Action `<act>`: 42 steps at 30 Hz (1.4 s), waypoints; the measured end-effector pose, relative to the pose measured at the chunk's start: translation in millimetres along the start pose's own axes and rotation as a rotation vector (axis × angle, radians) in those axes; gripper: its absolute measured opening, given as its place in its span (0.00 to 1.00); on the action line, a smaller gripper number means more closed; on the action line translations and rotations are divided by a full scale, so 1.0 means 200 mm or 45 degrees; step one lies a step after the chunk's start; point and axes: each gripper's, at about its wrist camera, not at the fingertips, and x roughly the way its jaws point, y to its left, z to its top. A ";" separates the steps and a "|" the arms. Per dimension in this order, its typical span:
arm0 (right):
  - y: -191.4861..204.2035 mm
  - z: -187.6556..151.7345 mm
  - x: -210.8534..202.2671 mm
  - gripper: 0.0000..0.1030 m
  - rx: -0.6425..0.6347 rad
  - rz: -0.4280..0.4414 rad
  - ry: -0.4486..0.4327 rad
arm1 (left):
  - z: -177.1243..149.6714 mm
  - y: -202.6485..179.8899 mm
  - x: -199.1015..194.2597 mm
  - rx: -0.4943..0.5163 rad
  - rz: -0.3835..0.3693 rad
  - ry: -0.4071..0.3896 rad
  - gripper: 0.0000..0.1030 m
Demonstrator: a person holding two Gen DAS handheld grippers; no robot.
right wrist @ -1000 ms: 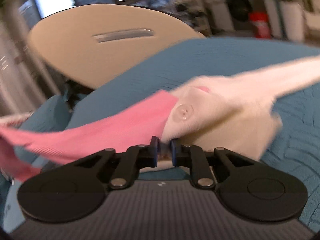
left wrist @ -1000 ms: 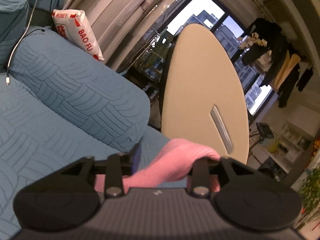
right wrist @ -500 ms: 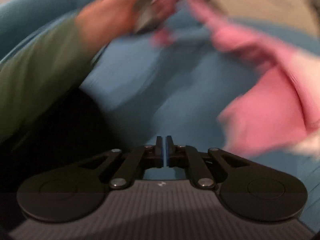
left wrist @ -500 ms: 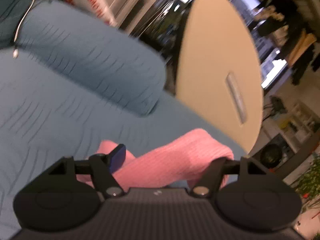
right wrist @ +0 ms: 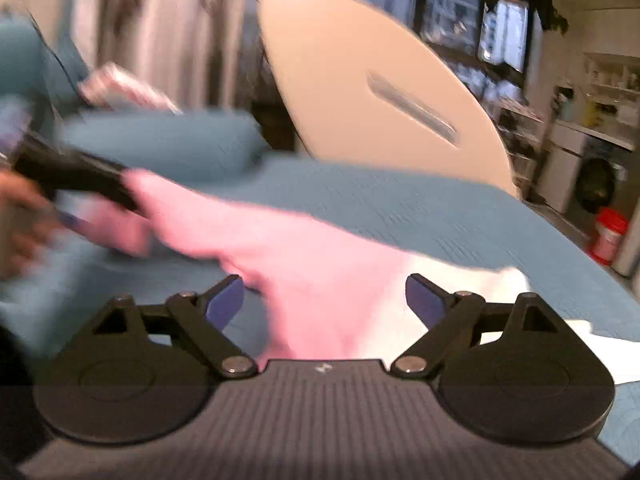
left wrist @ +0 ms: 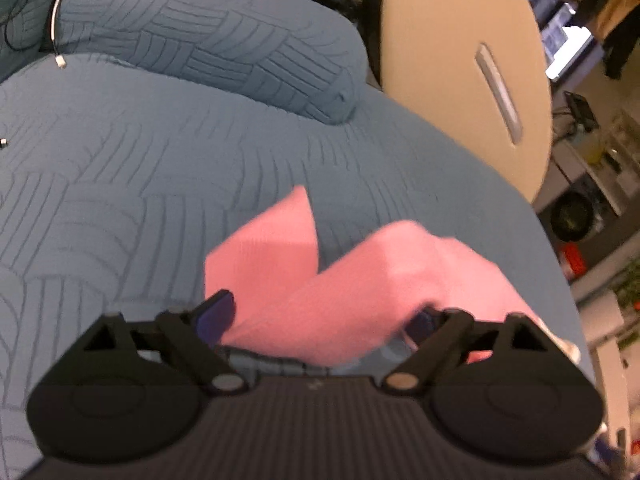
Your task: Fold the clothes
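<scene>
A pink garment [left wrist: 360,280] with a white part [right wrist: 460,280] lies crumpled on the blue quilted seat [left wrist: 120,200]. My left gripper [left wrist: 320,318] points down at it. Its jaws are opening, with a pink fold between them and cloth draped over the right finger. In the right wrist view the same pink garment [right wrist: 320,272] stretches from that gripper's blurred dark fingers [right wrist: 80,176] toward my right gripper [right wrist: 325,300]. The right jaws are opening wide over the cloth, and their pads stand clear of it.
A rounded blue cushion [left wrist: 220,40] backs the seat, with a white cable end [left wrist: 60,60] beside it. A beige oval board [left wrist: 460,80] stands past the seat's far edge. Shelves, a round appliance door and a red container [right wrist: 610,236] fill the room at right.
Both grippers' jaws have spread. The left tipped down toward the seat and the pink fold sank onto it. The right, first shut on the garment, let it go, swung aside and came back open.
</scene>
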 end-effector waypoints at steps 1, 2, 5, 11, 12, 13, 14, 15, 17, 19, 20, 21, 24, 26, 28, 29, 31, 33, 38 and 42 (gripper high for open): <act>-0.02 -0.03 0.01 0.73 0.046 0.033 0.015 | -0.01 0.01 -0.02 -0.005 -0.027 0.011 0.93; -0.04 -0.06 0.08 0.47 0.146 0.088 0.094 | 0.00 0.03 -0.05 -0.021 -0.058 0.018 0.94; -0.02 -0.05 0.13 0.21 0.181 0.181 0.150 | 0.04 0.06 -0.14 -0.051 -0.091 -0.010 0.94; 0.25 0.05 -0.06 0.20 -0.157 0.464 -0.034 | 0.07 -0.07 -0.25 0.345 0.008 -0.073 0.95; 0.27 0.04 -0.09 0.20 -0.206 0.524 -0.050 | 0.05 -0.12 -0.22 0.413 -0.067 0.018 0.95; 0.30 0.03 -0.12 0.21 -0.256 0.583 -0.067 | 0.03 -0.16 -0.20 0.463 -0.127 0.088 0.95; 0.33 0.02 -0.15 0.23 -0.305 0.644 -0.081 | 0.00 -0.19 -0.18 0.500 -0.182 0.150 0.95; 0.38 0.01 -0.15 0.25 -0.344 0.724 -0.055 | -0.04 -0.24 -0.14 0.537 -0.241 0.225 0.95; 0.44 0.00 -0.16 0.61 -0.413 0.788 0.020 | -0.11 -0.31 -0.04 0.572 -0.301 0.346 0.96; 0.44 0.00 -0.17 0.78 -0.469 0.849 0.058 | -0.17 -0.35 0.07 0.575 -0.289 0.431 0.96; 0.44 0.00 -0.17 0.76 -0.489 0.877 0.075 | -0.20 -0.34 0.15 0.562 -0.266 0.468 0.96; 0.35 0.03 -0.20 0.76 -0.393 0.870 0.053 | -0.24 -0.33 0.21 0.553 -0.246 0.481 0.99; 0.08 0.12 -0.27 0.76 -0.107 0.842 -0.014 | -0.30 -0.33 0.22 0.683 -0.235 0.350 1.00; -0.13 0.13 -0.32 0.77 0.123 0.711 -0.049 | -0.32 -0.34 0.23 0.726 -0.196 0.337 1.00; -0.29 0.12 -0.33 0.79 0.311 0.556 0.012 | -0.33 -0.34 0.24 0.739 -0.184 0.322 1.00; -0.38 0.10 -0.34 0.79 0.426 0.468 0.105 | -0.32 -0.33 0.24 0.731 -0.189 0.322 1.00; -0.46 0.07 -0.38 0.79 0.546 0.393 0.200 | -0.32 -0.34 0.24 0.697 -0.212 0.318 1.00; -0.49 0.00 -0.40 0.79 0.636 0.402 0.282 | -0.30 -0.33 0.23 0.677 -0.231 0.310 1.00; -0.37 -0.16 -0.28 0.66 0.522 0.245 0.463 | -0.33 -0.37 0.20 0.691 -0.221 0.321 1.00; -0.23 -0.16 -0.27 0.60 0.336 0.225 0.423 | -0.33 -0.39 0.19 0.688 -0.222 0.325 1.00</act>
